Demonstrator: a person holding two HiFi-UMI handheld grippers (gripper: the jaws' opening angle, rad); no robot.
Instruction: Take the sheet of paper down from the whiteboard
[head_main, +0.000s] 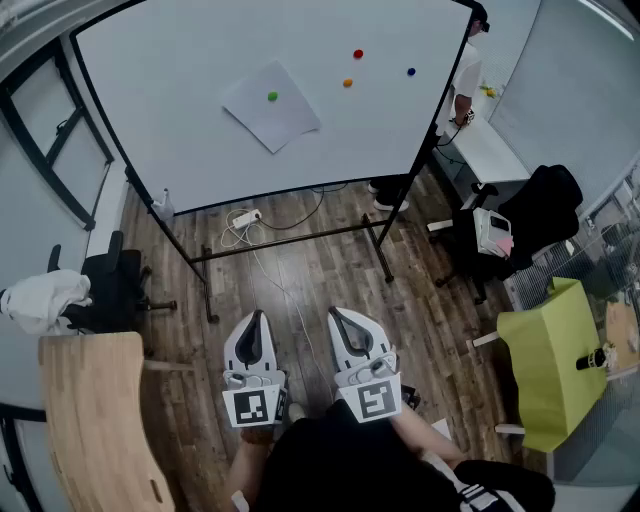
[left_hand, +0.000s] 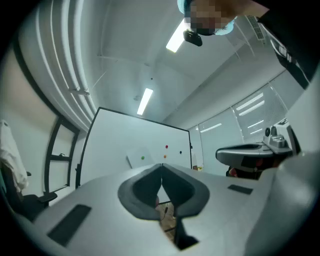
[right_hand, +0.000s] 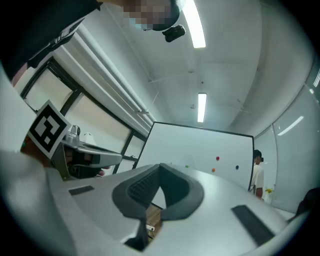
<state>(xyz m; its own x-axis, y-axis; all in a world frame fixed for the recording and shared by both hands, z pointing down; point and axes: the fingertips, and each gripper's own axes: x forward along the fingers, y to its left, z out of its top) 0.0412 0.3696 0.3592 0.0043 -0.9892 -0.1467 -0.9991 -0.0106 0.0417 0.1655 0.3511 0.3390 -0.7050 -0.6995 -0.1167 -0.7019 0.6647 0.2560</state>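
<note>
A white sheet of paper (head_main: 271, 104) hangs tilted on the whiteboard (head_main: 180, 130), pinned by a green magnet (head_main: 272, 96). Red (head_main: 358, 54), orange (head_main: 347, 83) and blue (head_main: 410, 72) magnets sit to its right. Both grippers are held low and well short of the board. My left gripper (head_main: 256, 318) is shut with nothing between its jaws; my right gripper (head_main: 338, 314) beside it is shut and empty too. In the left gripper view the paper (left_hand: 136, 159) shows far off above the closed jaws; in the right gripper view the board (right_hand: 200, 147) stands ahead.
The whiteboard stands on a black wheeled frame (head_main: 290, 243) with a power strip and cables (head_main: 245, 217) on the wood floor. A wooden table (head_main: 90, 420) is at left, a black chair (head_main: 110, 285) behind it, a green chair (head_main: 550, 360) at right. A person (head_main: 462, 85) stands past the board's right edge.
</note>
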